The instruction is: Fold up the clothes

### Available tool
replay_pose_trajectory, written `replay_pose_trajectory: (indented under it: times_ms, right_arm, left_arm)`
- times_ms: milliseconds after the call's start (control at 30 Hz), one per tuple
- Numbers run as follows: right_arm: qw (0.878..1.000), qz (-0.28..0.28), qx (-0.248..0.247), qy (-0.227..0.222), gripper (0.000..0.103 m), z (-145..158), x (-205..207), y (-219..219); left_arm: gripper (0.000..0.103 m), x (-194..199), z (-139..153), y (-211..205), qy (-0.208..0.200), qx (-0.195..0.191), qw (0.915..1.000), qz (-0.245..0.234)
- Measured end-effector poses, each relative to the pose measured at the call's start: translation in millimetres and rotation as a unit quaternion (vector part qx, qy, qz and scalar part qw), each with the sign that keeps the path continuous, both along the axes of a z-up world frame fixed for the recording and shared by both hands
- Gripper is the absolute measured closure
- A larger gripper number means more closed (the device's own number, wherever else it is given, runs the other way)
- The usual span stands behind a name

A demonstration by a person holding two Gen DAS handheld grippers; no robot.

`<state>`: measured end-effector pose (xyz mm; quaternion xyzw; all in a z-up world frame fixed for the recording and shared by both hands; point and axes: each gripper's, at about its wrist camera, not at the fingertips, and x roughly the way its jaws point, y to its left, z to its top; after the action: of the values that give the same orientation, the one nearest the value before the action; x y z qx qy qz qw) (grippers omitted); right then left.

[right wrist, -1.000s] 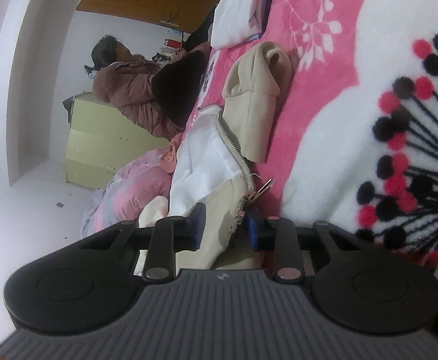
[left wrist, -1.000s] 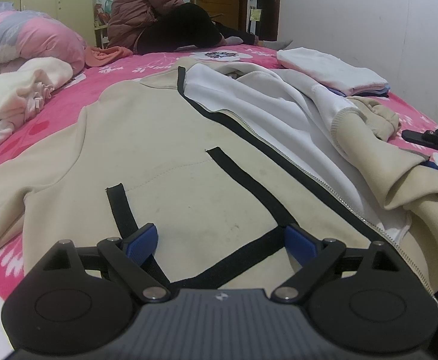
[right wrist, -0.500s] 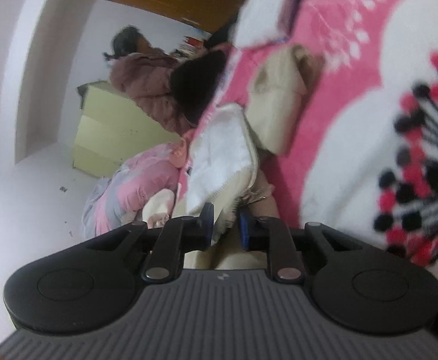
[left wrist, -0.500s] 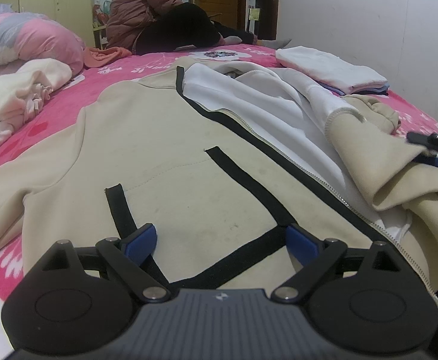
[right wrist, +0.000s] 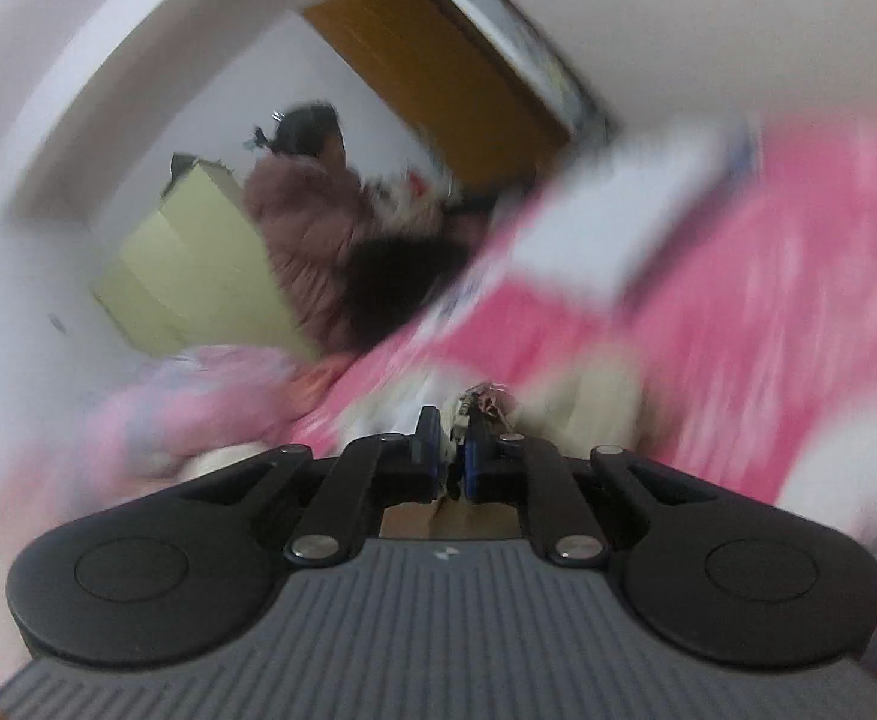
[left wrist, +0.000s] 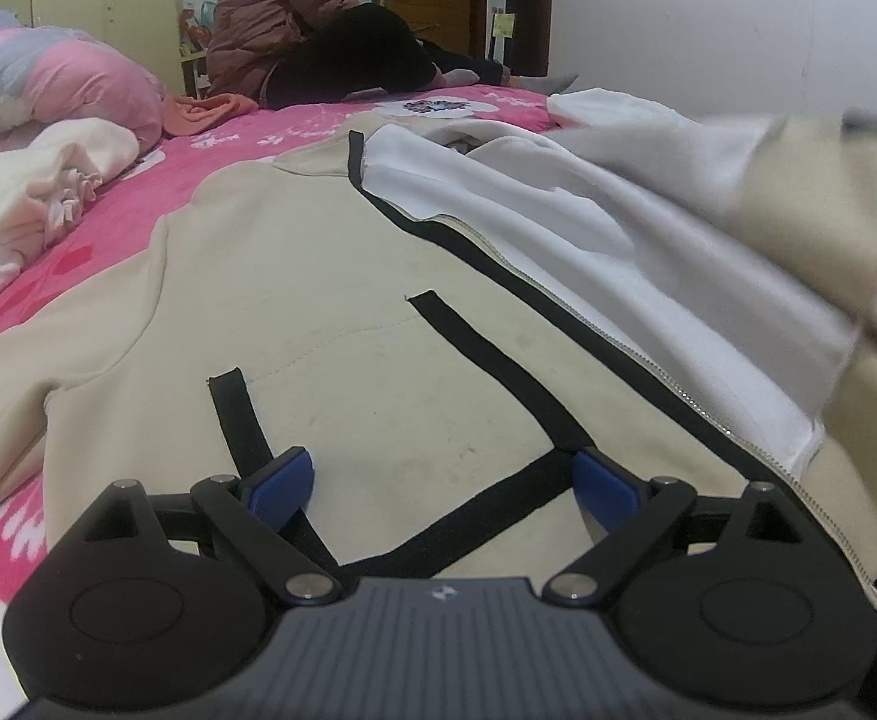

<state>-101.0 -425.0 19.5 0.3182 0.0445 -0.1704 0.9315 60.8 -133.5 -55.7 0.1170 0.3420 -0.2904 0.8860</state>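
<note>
Raised jacket [left wrist: 330, 276] flap, right gripper [right wrist: 451, 450] jaws pinching zipper edge, left gripper [left wrist: 441, 480] jaws wide, empty

Black linkages — blue fingers [left wrist: 279, 483]

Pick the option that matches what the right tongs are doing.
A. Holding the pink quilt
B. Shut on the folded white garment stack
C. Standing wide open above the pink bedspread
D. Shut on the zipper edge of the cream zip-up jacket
D: in the right wrist view, the right tongs are pinched together on the cream zip-up jacket at its zipper edge, whose metal teeth show between the blue pads.
</note>
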Motion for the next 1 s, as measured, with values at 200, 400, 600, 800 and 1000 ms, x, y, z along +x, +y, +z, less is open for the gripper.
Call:
replay_pose_trajectory:
  times_ms: [200,400,600,800,1000]
  right_arm:
    - [0.980,-0.028,-0.195,0.020,0.098,91.5,6.8,-30.2]
    - [0.937,0.142,-0.319,0.027,0.098,100.8,23.2,47.6]
    - [0.881,0.316,-0.344,0.080,0.098,48.0,27.8,138.7]
    - [0.858,0.378,-0.329,0.108,0.098,29.3,12.1,177.4]
    - [0.837,0.407,-0.338,0.136,0.098,14.6,-0.6,198.8]
  left_arm:
    - [0.008,-0.9,-1.1,0.8,-0.002,-0.003,1.0000,-0.001]
    - [0.008,0.7,-1.3,2.8,-0.002,-0.007,1.0000,-0.003]
    - [0.008,0.4,3.0,13.3,0.009,-0.032,0.9994,-0.001]
    - [0.010,4.6,7.0,40.7,0.031,-0.087,0.9955,0.025]
    - [0.012,8.0,15.2,72.3,0.063,-0.162,0.9836,0.047]
